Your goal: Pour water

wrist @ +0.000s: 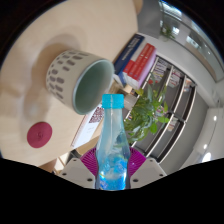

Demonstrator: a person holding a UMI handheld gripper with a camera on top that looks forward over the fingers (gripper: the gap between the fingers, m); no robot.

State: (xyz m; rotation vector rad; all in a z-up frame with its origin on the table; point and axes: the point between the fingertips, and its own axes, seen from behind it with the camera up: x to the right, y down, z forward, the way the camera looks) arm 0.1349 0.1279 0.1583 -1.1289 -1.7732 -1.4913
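Observation:
My gripper (112, 168) is shut on a clear plastic water bottle (112, 140) with a light blue cap (112, 101); both magenta pads (88, 160) press on its sides. The view is rolled, so the table looks tilted. A white mug with grey dot pattern and a teal inside (78, 75) stands on the pale table just beyond and to the left of the bottle's cap. The bottle's cap sits close to the mug's rim. The cap looks closed on the bottle.
A round dark pink coaster (39, 134) lies on the table (60, 30) left of the fingers. A red and blue box (134, 58) and a green plant (150, 110) lie beyond the table's edge to the right, with shelving behind.

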